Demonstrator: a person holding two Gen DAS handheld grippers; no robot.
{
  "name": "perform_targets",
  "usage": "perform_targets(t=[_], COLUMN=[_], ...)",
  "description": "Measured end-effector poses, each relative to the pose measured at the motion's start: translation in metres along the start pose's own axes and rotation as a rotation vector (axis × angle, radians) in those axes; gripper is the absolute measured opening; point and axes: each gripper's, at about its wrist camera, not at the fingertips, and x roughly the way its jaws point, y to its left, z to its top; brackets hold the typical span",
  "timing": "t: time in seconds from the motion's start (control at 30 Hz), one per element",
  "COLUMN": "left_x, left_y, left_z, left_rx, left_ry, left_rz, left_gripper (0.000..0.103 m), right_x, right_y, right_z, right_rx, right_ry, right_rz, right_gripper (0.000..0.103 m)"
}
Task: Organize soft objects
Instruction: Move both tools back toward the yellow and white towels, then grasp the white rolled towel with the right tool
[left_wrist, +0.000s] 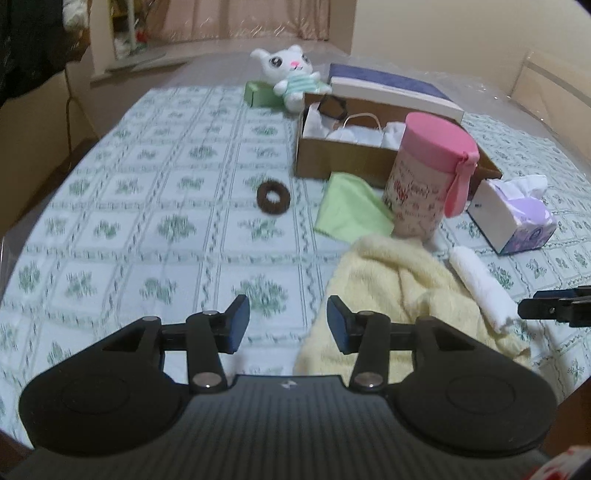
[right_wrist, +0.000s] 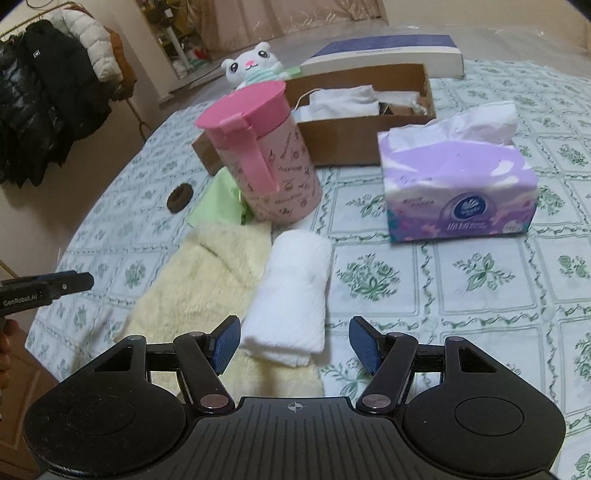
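Observation:
A pale yellow fluffy towel (left_wrist: 402, 291) lies on the patterned bedspread, with a rolled white towel (left_wrist: 480, 284) on its right edge. My left gripper (left_wrist: 289, 325) is open and empty, just left of the yellow towel. My right gripper (right_wrist: 294, 343) is open and empty, its jaws on either side of the near end of the white towel (right_wrist: 291, 295), above the yellow towel (right_wrist: 207, 280). A green cloth (left_wrist: 351, 210), a brown hair scrunchie (left_wrist: 273, 197) and a white plush cat (left_wrist: 291, 74) lie farther back.
A pink lidded canister (right_wrist: 266, 155) stands behind the towels. An open cardboard box (left_wrist: 343, 155) with white items sits behind it, its lid (right_wrist: 384, 55) beyond. A purple tissue box (right_wrist: 458, 184) is at the right. Coats (right_wrist: 48, 88) hang at the left.

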Motion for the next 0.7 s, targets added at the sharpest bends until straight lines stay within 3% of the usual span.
perform_targets(t=[0.37, 0.7], left_x=[0.007, 0.012], left_y=[-0.014, -0.024], left_z=[-0.023, -0.023], left_rx=[-0.037, -0.048], left_ry=[0.072, 0.085], left_rz=[0.035, 0.035], left_gripper=[0.043, 0.043], right_x=[0.015, 0.039], right_y=[0.011, 0.016], right_z=[-0.006, 0.003], right_rx=[-0.038, -0.047], right_ry=[0.005, 0.0], right_rz=[-0.03, -0.059], right_gripper=[0.065, 0.065])
